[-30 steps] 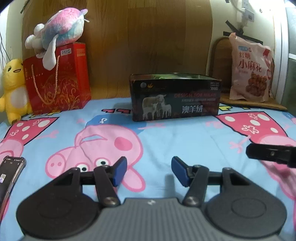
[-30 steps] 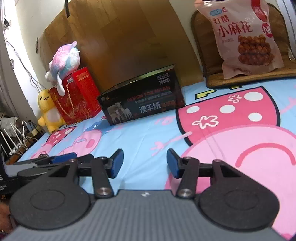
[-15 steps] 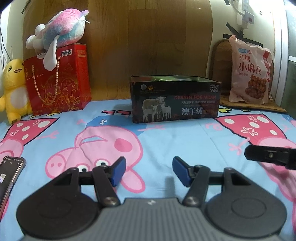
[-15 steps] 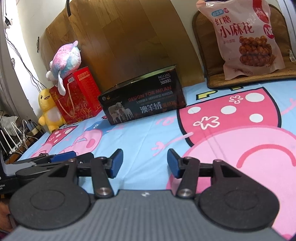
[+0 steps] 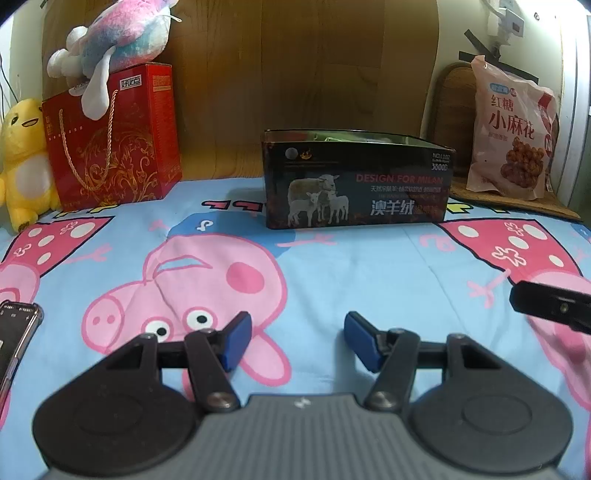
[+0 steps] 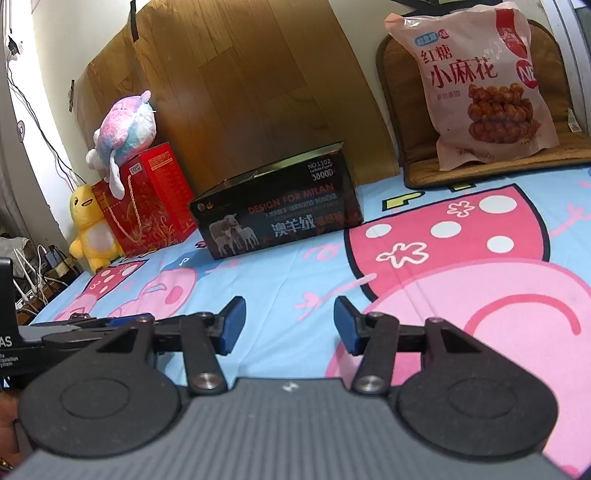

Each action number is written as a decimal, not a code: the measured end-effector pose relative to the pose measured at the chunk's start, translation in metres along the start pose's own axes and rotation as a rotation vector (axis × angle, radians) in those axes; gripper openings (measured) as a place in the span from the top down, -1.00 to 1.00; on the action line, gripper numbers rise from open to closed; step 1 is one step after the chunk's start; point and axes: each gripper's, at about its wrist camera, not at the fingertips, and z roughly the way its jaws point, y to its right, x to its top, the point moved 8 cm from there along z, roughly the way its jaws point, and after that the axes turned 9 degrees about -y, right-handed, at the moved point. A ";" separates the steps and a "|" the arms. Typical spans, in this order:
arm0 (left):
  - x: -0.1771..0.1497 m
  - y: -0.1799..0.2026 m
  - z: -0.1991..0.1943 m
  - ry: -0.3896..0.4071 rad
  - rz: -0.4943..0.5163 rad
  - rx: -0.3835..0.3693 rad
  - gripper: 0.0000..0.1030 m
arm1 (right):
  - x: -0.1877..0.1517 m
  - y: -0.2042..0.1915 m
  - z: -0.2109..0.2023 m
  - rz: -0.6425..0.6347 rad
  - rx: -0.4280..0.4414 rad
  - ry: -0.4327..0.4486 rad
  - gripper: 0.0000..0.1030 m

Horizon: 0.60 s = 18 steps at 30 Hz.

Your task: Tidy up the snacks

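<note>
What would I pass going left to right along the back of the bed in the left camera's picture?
Yellow plush toy → red gift bag with a pink plush toy on top → black box → snack bag.

glossy plastic snack bag (image 6: 480, 85), cotton bedsheet (image 5: 332, 266)

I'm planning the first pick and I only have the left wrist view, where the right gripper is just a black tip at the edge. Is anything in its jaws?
Observer: No. The right gripper has its jaws apart, with only the bedsheet showing between them.
Operator: And what's past the yellow plush, off the bed's edge?
Observer: A tangle of white cables and plugs sits below the bed's edge, beside the yellow plush.
</note>
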 end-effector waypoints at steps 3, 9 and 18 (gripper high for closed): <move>0.000 0.001 -0.001 0.009 0.012 0.003 -0.11 | 0.000 0.000 -0.001 0.005 0.000 0.004 -0.08; 0.004 0.004 -0.004 0.041 0.028 -0.007 -0.11 | 0.000 0.001 0.002 0.011 -0.002 -0.005 -0.08; 0.012 -0.006 -0.012 0.144 -0.054 -0.008 -0.57 | 0.000 0.000 -0.001 0.005 -0.004 0.012 -0.08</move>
